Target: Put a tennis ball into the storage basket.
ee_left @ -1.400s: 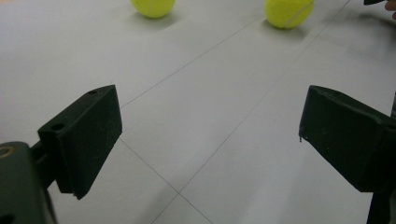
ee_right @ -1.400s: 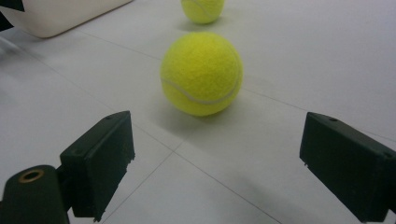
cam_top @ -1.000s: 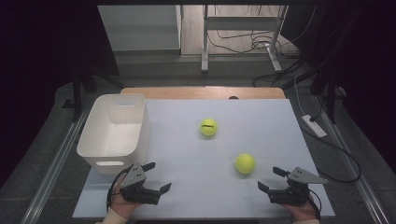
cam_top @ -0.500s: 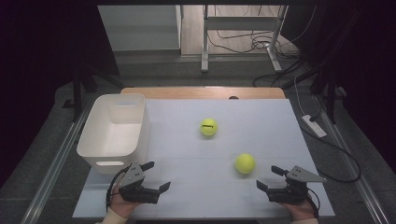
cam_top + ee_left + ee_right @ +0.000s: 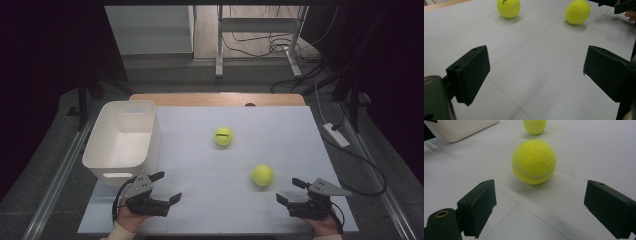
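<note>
Two yellow tennis balls lie on the white table. The near ball (image 5: 262, 175) (image 5: 534, 162) (image 5: 577, 11) rests just ahead of my right gripper (image 5: 291, 191) (image 5: 539, 211), which is open and apart from it. The far ball (image 5: 223, 136) (image 5: 508, 8) (image 5: 534, 126) sits mid-table. My left gripper (image 5: 166, 186) (image 5: 534, 75) is open at the front left, nothing between its jaws. A white bin (image 5: 122, 137) (image 5: 459, 128) stands at the left, empty as far as I can see.
The white table (image 5: 280, 130) ends close behind both hands at the front edge. A wooden strip (image 5: 215, 99) runs along its far edge. Desk legs and cables (image 5: 260, 45) lie on the floor beyond, and a power strip (image 5: 336, 134) on the floor at right.
The right gripper has edged slightly left toward the near ball. The left gripper, balls and bin have not visibly moved.
</note>
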